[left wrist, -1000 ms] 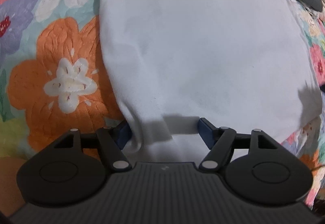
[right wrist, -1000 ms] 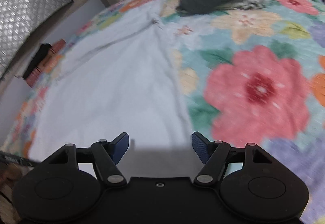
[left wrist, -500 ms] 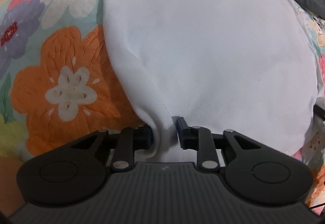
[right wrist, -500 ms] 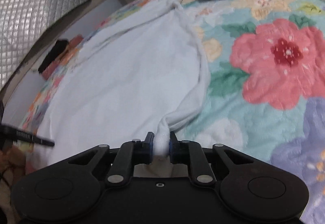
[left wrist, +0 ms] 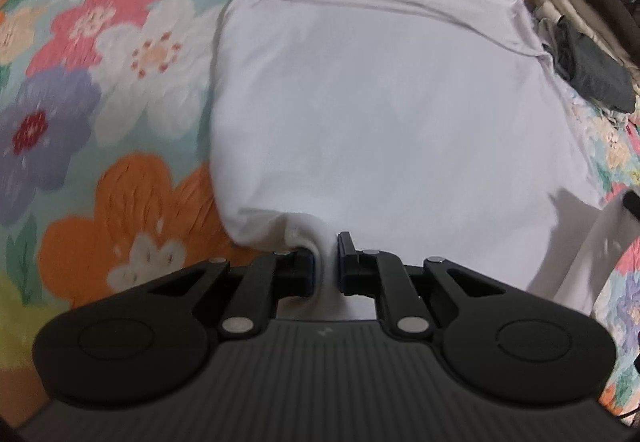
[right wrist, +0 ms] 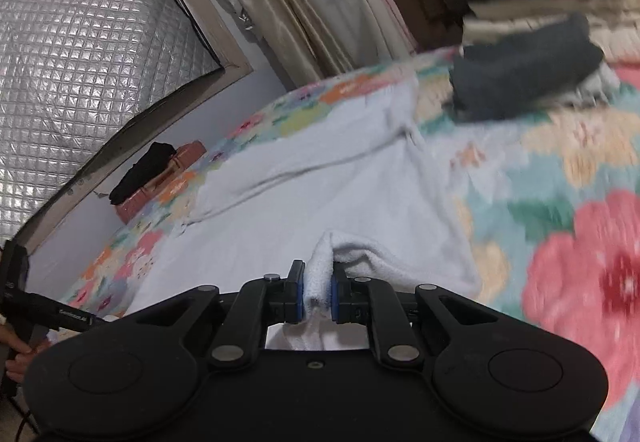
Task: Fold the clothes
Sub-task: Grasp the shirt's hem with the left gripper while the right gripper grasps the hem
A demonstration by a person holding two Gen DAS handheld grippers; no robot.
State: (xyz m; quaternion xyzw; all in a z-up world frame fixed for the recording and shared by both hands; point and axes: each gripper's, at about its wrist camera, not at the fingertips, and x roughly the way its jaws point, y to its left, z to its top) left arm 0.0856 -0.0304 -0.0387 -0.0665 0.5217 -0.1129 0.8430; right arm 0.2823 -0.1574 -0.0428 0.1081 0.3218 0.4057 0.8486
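Observation:
A white garment (left wrist: 380, 101) lies spread on a flowered bedspread (left wrist: 100, 121). In the left wrist view my left gripper (left wrist: 326, 262) has its jaws closing on the garment's near left corner, a fold of white cloth pinched between the pads and lifted off the bed. In the right wrist view the same garment (right wrist: 320, 193) runs away toward the wall, and my right gripper (right wrist: 318, 290) is shut on a bunched fold of its near edge, raised a little above the bedspread (right wrist: 560, 169).
A pile of folded dark and beige clothes (right wrist: 528, 69) sits at the far end of the bed, also seen as dark clothes (left wrist: 596, 69). A quilted silver panel (right wrist: 80, 41) and curtains line the wall. A hand (right wrist: 16, 354) shows at the left edge.
Both grippers went from open over the garment's edge to pinching it. Both have since lifted their folds, and the views have tipped up toward the far end of the bed.

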